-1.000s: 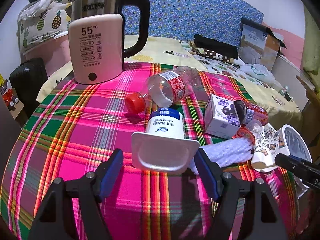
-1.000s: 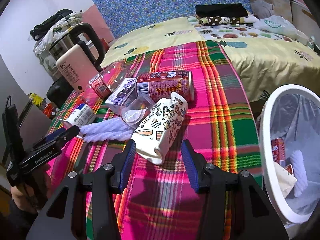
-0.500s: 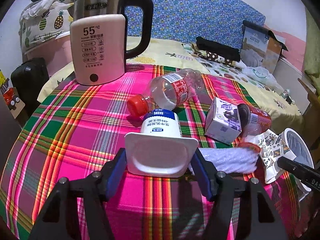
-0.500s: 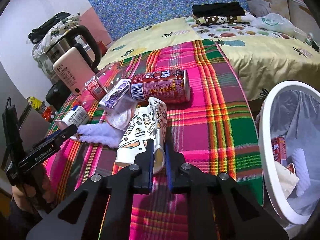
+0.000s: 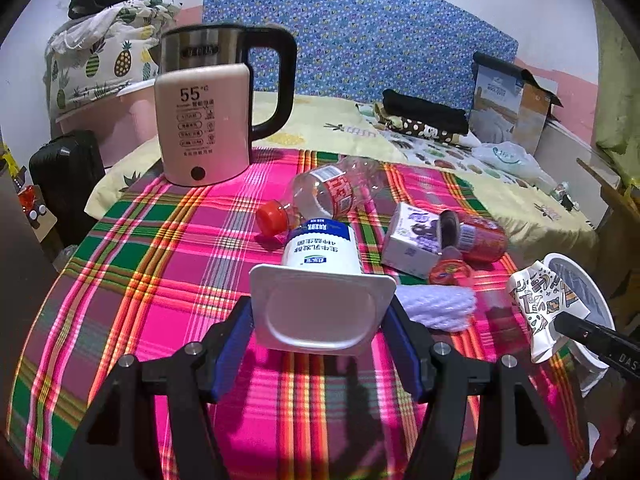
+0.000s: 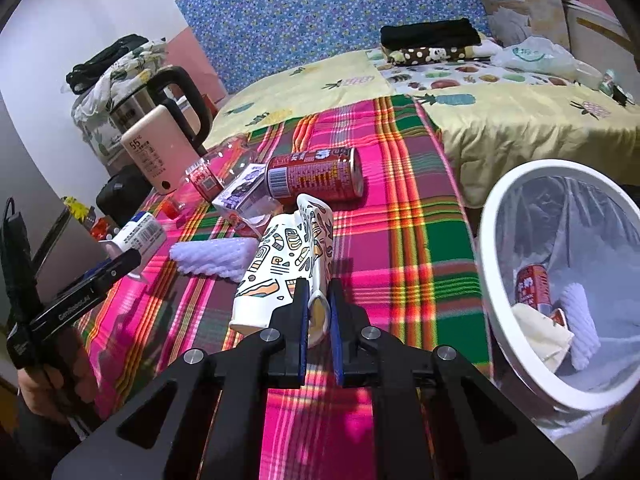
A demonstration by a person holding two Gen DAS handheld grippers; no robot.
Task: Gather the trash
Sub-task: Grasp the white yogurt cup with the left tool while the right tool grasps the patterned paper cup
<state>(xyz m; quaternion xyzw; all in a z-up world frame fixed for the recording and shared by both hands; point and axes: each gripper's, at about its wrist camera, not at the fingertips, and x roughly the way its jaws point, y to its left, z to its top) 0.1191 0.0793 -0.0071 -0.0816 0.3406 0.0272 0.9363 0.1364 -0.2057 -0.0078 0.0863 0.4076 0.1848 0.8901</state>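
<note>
Pinching paper cup rim: right gripper | left gripper clamps yogurt cup flange

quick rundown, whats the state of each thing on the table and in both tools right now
left tool: shut on the yogurt cup
yogurt cup: on its side
right tool: shut on the paper cup
paper cup: crushed, pinched at its rim
water bottle: lying down, red cap on
soda can: on its side
small carton: lying on the cloth
kettle: upright
trash bin: open, lined, partly filled
</note>
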